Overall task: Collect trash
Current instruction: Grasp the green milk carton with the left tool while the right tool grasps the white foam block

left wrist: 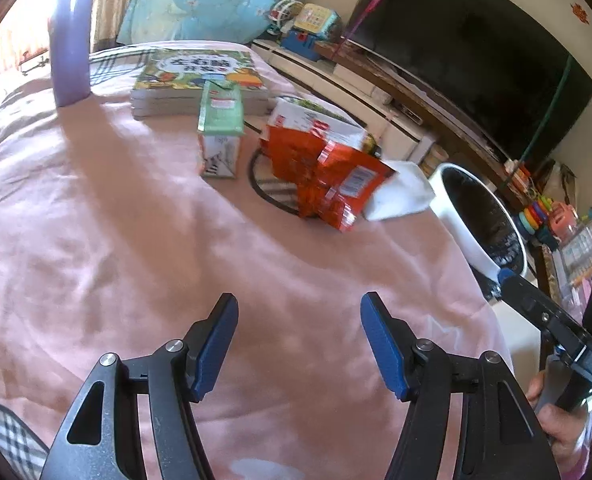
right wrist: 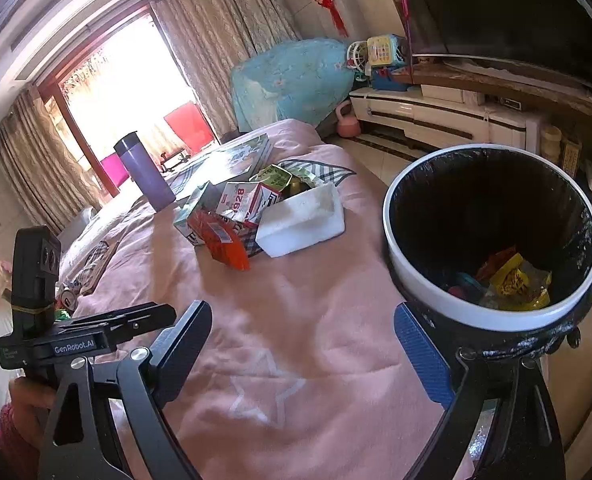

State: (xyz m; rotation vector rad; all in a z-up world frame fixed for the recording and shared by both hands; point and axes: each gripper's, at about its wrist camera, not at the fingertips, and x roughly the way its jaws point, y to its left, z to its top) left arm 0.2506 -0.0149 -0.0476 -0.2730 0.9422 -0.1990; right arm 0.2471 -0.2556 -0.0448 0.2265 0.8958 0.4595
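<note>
Both grippers hover empty over the pink bed, trash piled ahead.

The left gripper [left wrist: 299,344] and right gripper [right wrist: 303,356] have jaws spread wide, holding nothing. Beyond them on the bedspread [left wrist: 136,240] lie a crumpled red snack wrapper [left wrist: 327,176], its long axis running away toward the books [left wrist: 200,80], an upright green carton [left wrist: 220,132], and a white foam block [right wrist: 301,220]. The bin [right wrist: 491,320] stands beside the bed's right edge, holding yellow wrappers.
</note>
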